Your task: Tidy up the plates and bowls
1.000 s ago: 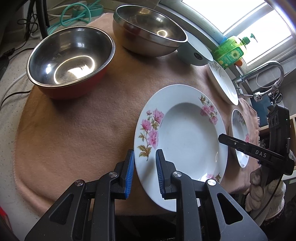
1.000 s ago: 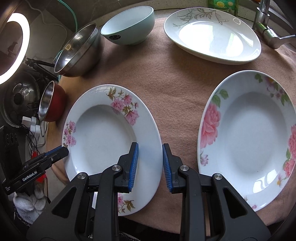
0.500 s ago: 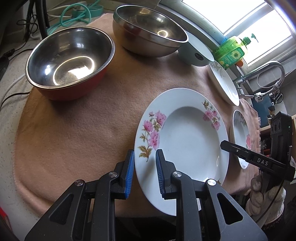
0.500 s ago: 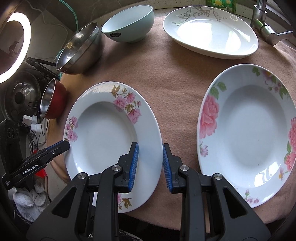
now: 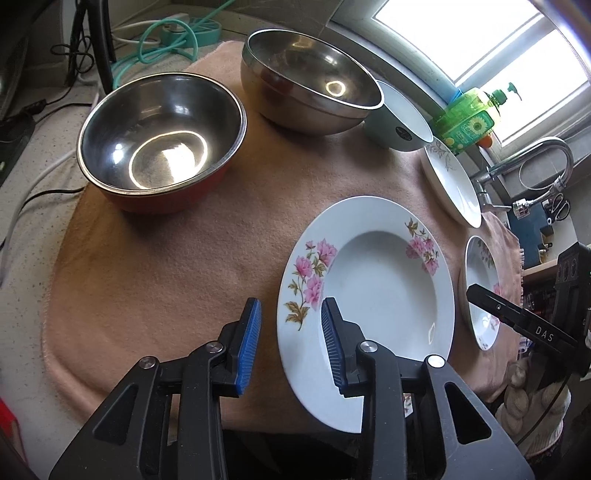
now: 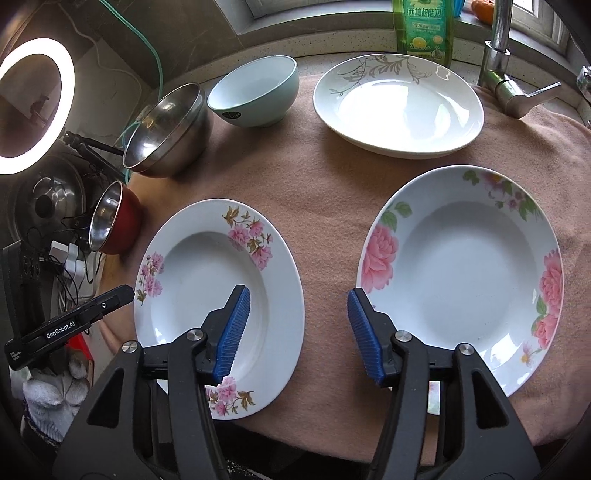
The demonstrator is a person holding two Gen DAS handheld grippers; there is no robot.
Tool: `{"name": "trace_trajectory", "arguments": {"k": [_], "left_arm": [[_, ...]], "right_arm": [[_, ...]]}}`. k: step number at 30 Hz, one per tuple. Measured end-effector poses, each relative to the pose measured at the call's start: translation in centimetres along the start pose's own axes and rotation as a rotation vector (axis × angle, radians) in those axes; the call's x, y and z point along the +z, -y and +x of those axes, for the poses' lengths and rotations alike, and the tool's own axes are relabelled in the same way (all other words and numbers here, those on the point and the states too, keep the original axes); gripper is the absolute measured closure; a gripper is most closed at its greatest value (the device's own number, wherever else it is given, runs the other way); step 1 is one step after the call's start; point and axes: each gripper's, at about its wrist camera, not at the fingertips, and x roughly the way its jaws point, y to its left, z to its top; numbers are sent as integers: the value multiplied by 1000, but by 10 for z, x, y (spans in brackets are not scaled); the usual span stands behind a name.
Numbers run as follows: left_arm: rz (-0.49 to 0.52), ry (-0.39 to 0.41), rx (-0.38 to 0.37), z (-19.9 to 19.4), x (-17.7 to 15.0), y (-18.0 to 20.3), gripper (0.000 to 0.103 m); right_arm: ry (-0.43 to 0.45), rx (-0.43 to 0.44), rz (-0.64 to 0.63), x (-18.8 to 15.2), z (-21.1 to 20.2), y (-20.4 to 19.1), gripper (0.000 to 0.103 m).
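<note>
A white deep plate with small pink flowers [image 5: 384, 280] [image 6: 207, 280] lies on the tan cloth near the front edge. My left gripper [image 5: 290, 345] is open and empty, straddling this plate's left rim from above. My right gripper [image 6: 295, 328] is open wide and empty, over the gap between this plate and a plate with big pink roses [image 6: 469, 277] [image 5: 480, 280]. A white plate with a grey leaf pattern [image 6: 399, 103] [image 5: 452, 184], a mint bowl [image 6: 255, 92] [image 5: 400, 118], a steel bowl [image 5: 310, 96] [image 6: 168, 129] and a red-sided steel bowl [image 5: 159, 136] [image 6: 110, 221] stand further back.
A tan cloth [image 5: 184, 258] covers the counter. A green dish soap bottle [image 6: 423, 26] and a tap [image 6: 506, 74] stand at the back by the window. A ring light [image 6: 33, 107], cables and a cooker sit off the left edge.
Both grippers have opened, the right one much wider. Both have drawn back a little and the plates sit lower in view.
</note>
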Motion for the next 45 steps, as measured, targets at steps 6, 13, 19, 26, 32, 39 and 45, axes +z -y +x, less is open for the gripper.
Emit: {"name": "trace_trajectory", "arguments": {"k": [6, 13, 19, 26, 32, 39, 45], "left_arm": [[22, 44, -7, -8, 5, 18, 64], [88, 60, -42, -4, 9, 56, 59], [135, 40, -76, 6, 8, 84, 59], [189, 17, -108, 22, 5, 121, 59], [232, -7, -133, 37, 1, 149, 59], [274, -36, -149, 55, -4, 178, 59], [299, -62, -151, 72, -8, 197, 59]], "right_arm": [[80, -34, -17, -1, -27, 6, 32], [122, -60, 24, -1, -49, 35, 29], [138, -93, 64, -5, -61, 67, 29], [140, -138, 103, -7, -68, 105, 29], [132, -160, 133, -9, -71, 135, 29], [126, -164, 163, -10, -69, 165, 29], [98, -108, 219, -10, -58, 189, 40]]}}
